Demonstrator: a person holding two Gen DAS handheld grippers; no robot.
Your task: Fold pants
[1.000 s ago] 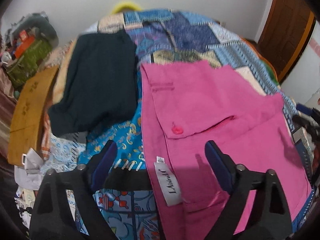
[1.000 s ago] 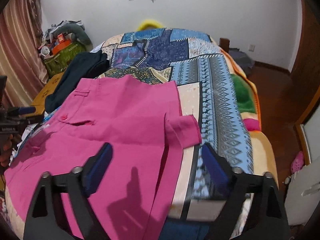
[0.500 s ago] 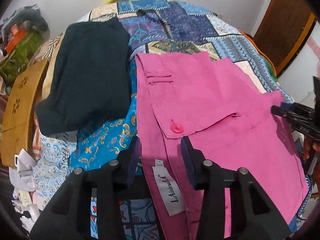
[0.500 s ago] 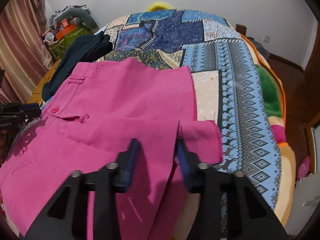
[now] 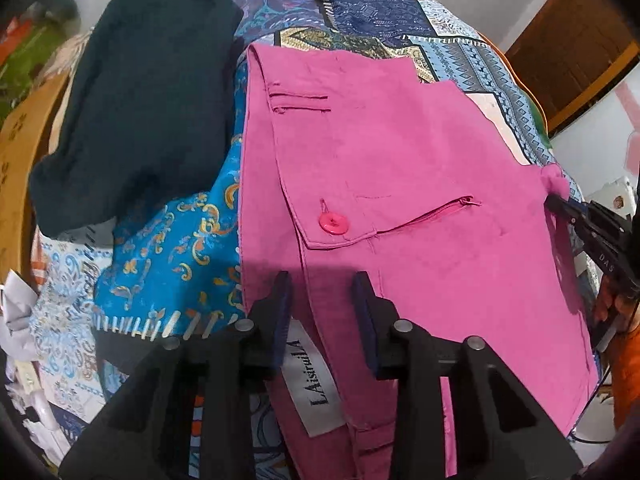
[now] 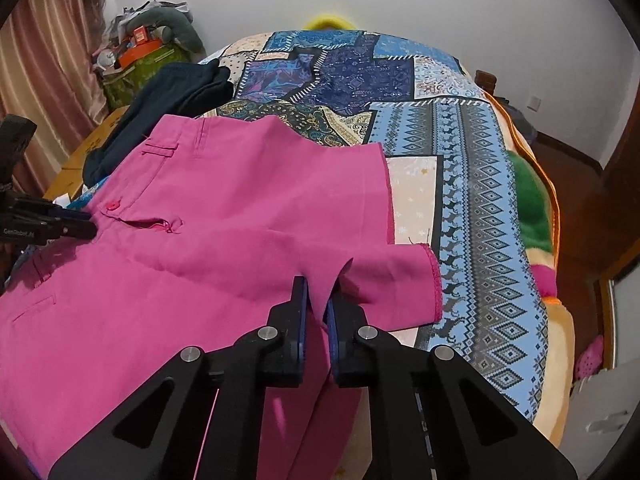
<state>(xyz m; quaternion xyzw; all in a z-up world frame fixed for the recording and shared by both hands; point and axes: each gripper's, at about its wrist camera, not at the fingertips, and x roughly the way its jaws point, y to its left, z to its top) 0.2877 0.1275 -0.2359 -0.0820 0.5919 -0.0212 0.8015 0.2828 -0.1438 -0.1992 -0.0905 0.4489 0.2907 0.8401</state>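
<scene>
The right gripper (image 6: 316, 300) is clamped on a pinched ridge of pink fabric at the hem end of the pants (image 6: 224, 216); the cloth rises in a narrow fold between the two blue pads, which stand almost touching. The left gripper (image 5: 322, 300) straddles the waistband edge of the same garment just above the white label (image 5: 312, 384); its jaws stand at a narrow gap with fabric lying between them, but the view does not show whether the pads actually bear on the cloth.

The pants lie flat on the patchwork bedspread (image 6: 472, 168), button (image 5: 332, 224) and fly facing up. Their long axis runs from the left gripper at the waist to the right gripper at the leg hem, so each tool holds one end of the near edge. The far edge lies ahead of both sets of jaws, toward the wall.

Both grippers are held low, angled slightly downward and pointing forward across the garment. Judged from this arrangement, the coming move is a fold of the near edge over toward the far edge, which requires both ends to rise and travel together.

A dark garment (image 5: 140, 112) lies beside the waistband on the left, clear of the fold path.
</scene>
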